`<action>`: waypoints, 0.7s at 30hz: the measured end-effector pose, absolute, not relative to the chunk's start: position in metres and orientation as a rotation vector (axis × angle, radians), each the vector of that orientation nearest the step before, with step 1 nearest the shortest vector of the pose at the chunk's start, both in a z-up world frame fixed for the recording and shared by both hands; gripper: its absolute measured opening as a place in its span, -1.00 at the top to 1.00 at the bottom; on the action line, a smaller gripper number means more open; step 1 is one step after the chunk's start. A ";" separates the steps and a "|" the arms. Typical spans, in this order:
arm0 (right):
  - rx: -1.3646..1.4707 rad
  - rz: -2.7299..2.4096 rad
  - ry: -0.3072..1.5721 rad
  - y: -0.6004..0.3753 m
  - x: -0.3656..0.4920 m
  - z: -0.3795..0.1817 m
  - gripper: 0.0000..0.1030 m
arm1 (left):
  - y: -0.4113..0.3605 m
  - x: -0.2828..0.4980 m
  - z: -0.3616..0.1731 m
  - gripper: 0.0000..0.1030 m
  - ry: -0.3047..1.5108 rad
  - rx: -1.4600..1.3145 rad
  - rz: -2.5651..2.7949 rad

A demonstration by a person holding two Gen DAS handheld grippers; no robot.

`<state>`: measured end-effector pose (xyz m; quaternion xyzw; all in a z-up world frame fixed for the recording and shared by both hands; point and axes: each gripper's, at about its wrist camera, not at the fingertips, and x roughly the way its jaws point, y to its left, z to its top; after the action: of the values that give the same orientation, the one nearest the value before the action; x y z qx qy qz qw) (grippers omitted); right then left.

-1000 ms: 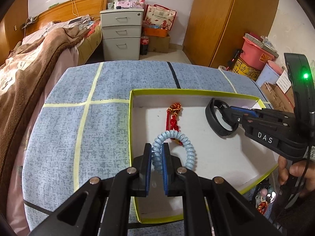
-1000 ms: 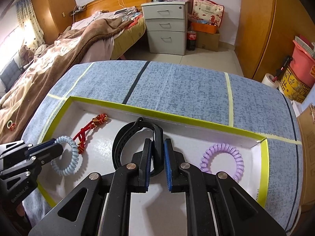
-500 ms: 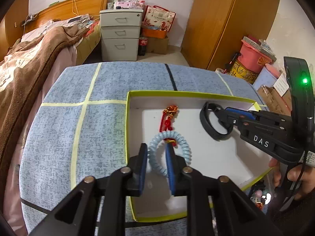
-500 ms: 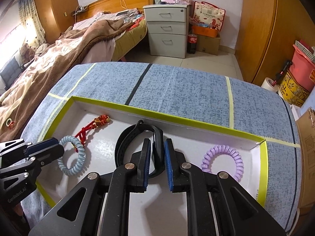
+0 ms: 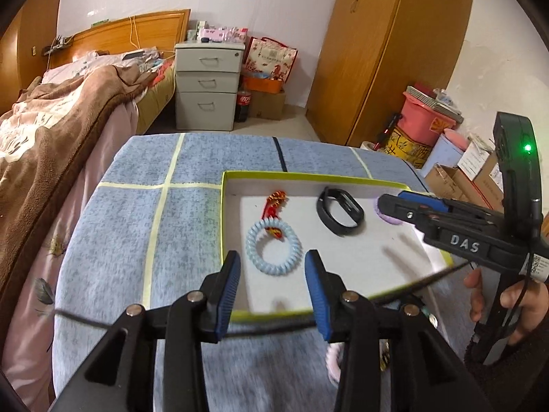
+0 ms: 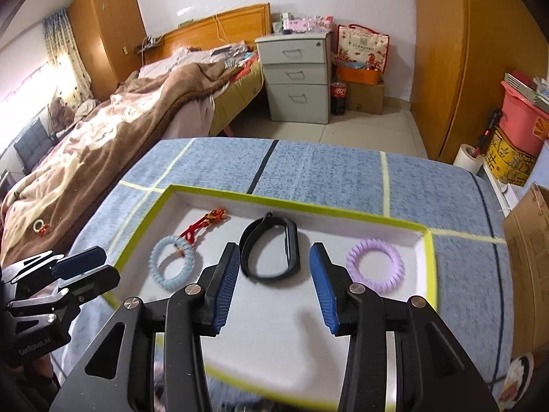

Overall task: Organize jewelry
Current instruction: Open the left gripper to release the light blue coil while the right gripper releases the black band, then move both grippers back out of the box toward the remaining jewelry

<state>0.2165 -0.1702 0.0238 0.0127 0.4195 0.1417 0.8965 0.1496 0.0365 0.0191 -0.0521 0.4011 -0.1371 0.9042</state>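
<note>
On the blue speckled tablecloth (image 6: 326, 171) sits my white tray with the yellow-green rim (image 6: 339, 210), and all four pieces of jewelry lie flat on its floor. My left gripper (image 5: 271, 286) hangs above the tray's near left corner; its jaws have just been opening and now stand apart with nothing between them. The pale blue coil bracelet (image 5: 273, 247) lies released on the tray just ahead of those fingertips, and the red knotted charm (image 5: 274, 206) stretches from the coil's far edge toward the back wall, its lower end overlapping the ring.

My right gripper (image 6: 274, 281) has likewise just been opening, and its blue pads are spread wide, clear of everything. The black wristband (image 6: 271, 254) rests on the tray floor beyond the gap between the fingers, apart from both of them. To its right lies the purple coil bracelet (image 6: 374, 264), near the tray's right wall; from the left wrist camera the right gripper's tip covers most of it. The blue coil and the red charm sit to the left of the wristband.

Low in the left wrist view, something pale and ring-shaped (image 5: 333, 360) shows below the tablecloth's near edge; it is too blurred for me to name it. A hand (image 5: 504, 305) grips the right tool's handle at the frame's right edge.
</note>
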 end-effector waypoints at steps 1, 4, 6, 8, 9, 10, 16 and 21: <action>0.033 0.295 0.866 -0.173 0.209 0.026 0.16 | 0.038 0.144 0.020 0.21 0.827 -0.111 -0.287; 0.036 0.272 0.862 -0.181 0.184 0.028 0.16 | 0.041 0.129 0.018 0.21 0.818 -0.136 -0.301; 0.069 0.265 0.861 -0.189 0.165 0.026 0.16 | 0.042 0.121 0.016 0.21 0.820 -0.153 -0.309; 0.088 0.278 0.873 -0.193 0.148 0.022 0.16 | 0.043 0.112 0.014 0.21 0.820 -0.162 -0.312; 0.087 0.269 0.881 -0.194 0.140 0.019 0.16 | 0.044 0.109 0.013 0.21 0.821 -0.164 -0.315; 0.086 0.261 0.885 -0.195 0.131 0.017 0.16 | 0.046 0.106 0.011 0.21 0.823 -0.166 -0.313; 0.170 0.210 0.898 -0.203 0.089 0.008 0.16 | 0.051 0.095 0.004 0.21 0.829 -0.180 -0.312; 0.186 0.197 0.924 -0.191 0.082 -0.003 0.16 | 0.051 0.091 -0.003 0.20 0.846 -0.181 -0.312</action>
<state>0.0816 -0.1910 -0.0032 0.0896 0.4441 0.0947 0.8864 0.0910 0.0512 -0.0034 -0.0875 0.4081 -0.1507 0.8962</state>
